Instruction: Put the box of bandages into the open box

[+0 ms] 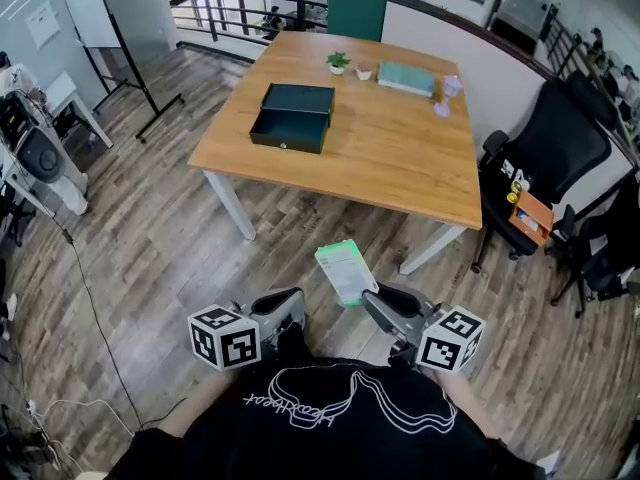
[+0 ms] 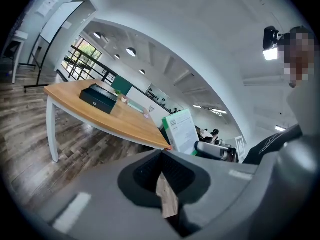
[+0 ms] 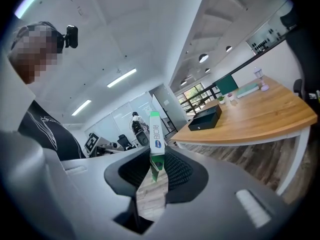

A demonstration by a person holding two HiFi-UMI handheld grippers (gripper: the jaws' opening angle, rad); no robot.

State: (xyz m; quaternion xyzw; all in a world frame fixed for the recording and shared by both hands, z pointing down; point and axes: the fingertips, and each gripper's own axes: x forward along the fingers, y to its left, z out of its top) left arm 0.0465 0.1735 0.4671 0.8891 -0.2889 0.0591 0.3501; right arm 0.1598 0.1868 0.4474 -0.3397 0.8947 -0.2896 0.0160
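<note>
Gripping the bandage box [image 3: 155,134] by only one thin edge, the right tool [image 3: 155,162] may let it pivot loose before reaching the open cash box [image 1: 293,118] far ahead; the left tool [image 2: 162,156] is closed and empty.

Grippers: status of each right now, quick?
Left gripper: closed, nothing between its jaws.
Right gripper: closed on the box of bandages.

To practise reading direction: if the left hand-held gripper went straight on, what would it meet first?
Probably the box of bandages held by the right hand-held gripper, though depth is unclear.
</note>
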